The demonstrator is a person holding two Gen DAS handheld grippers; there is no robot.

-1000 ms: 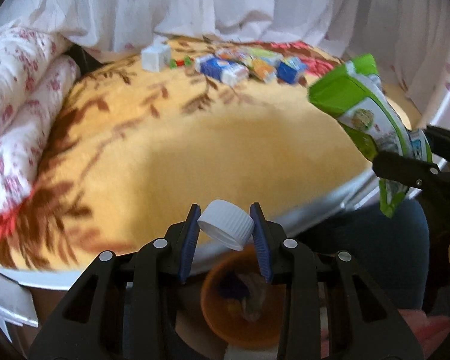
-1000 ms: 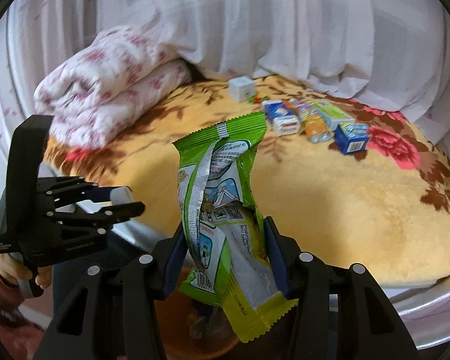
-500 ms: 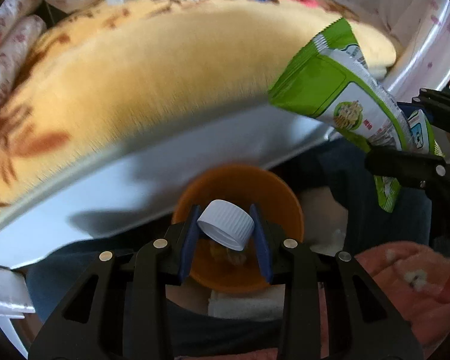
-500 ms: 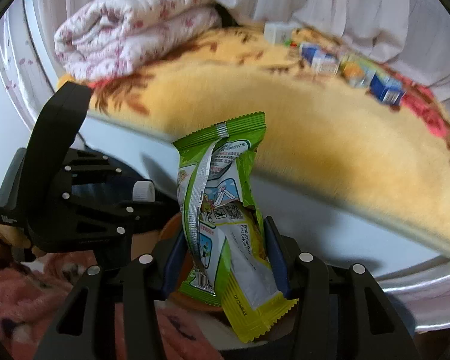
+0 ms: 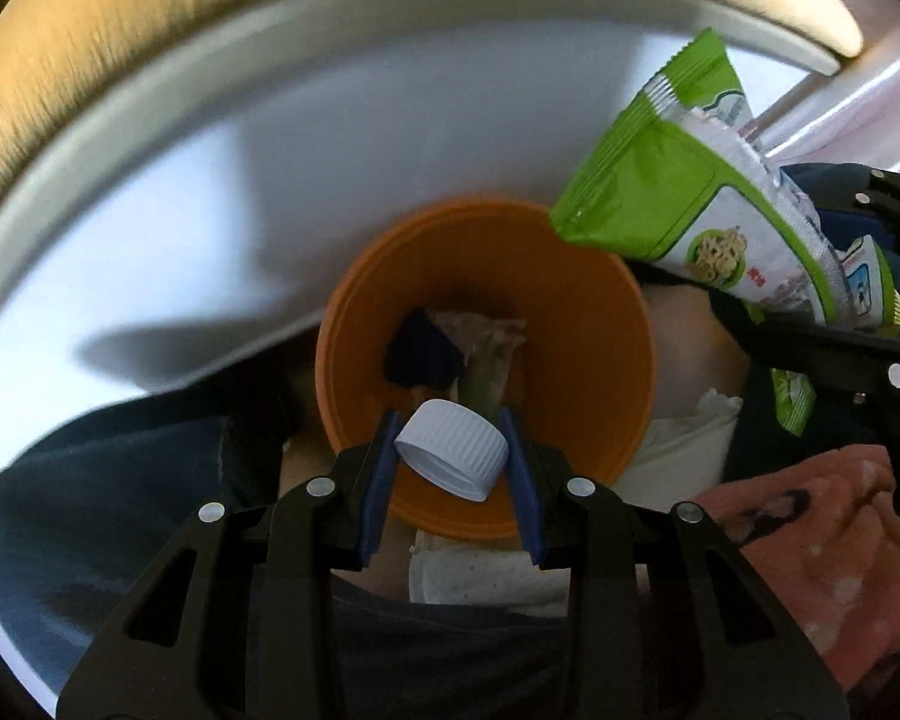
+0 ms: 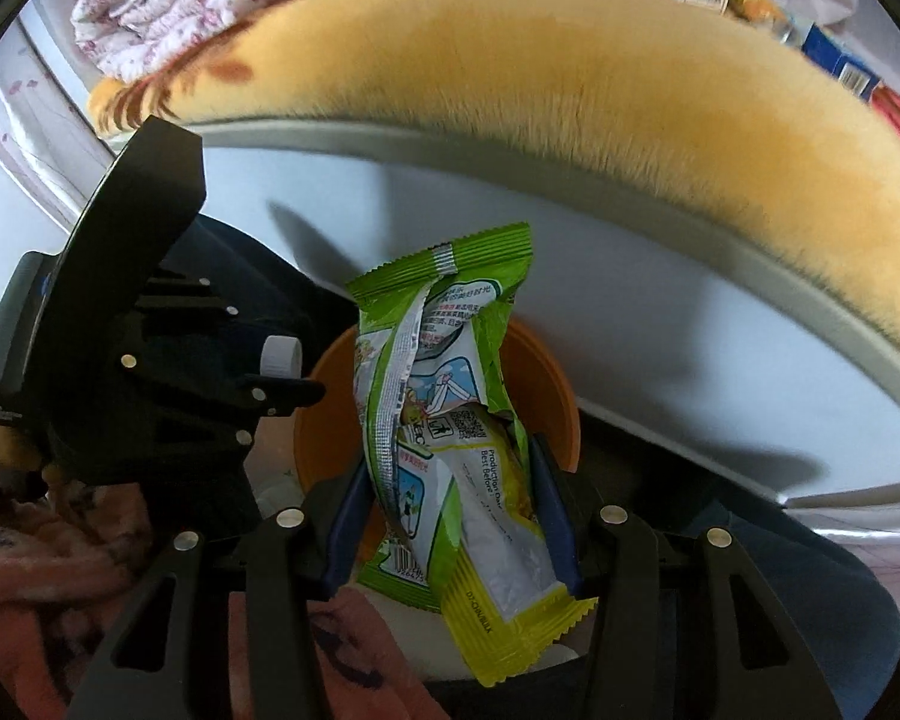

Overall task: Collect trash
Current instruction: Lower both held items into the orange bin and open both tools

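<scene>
Left gripper [image 5: 450, 456] pinches rigid bottle cap [image 5: 452, 450] by its ribbed sides; right gripper [image 6: 450, 516] clamps crinkly, featherlight wrapper [image 6: 450, 438] mid-body (slippery film) over orange bin [image 5: 624, 360].

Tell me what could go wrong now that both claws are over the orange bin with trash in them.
The white cap sits tilted in the left claw, above the near rim of the orange bin; released here, it might clip the edge and bounce out. The green wrapper in the right claw is long and light, so it may catch on the rim or drift outside.
</scene>
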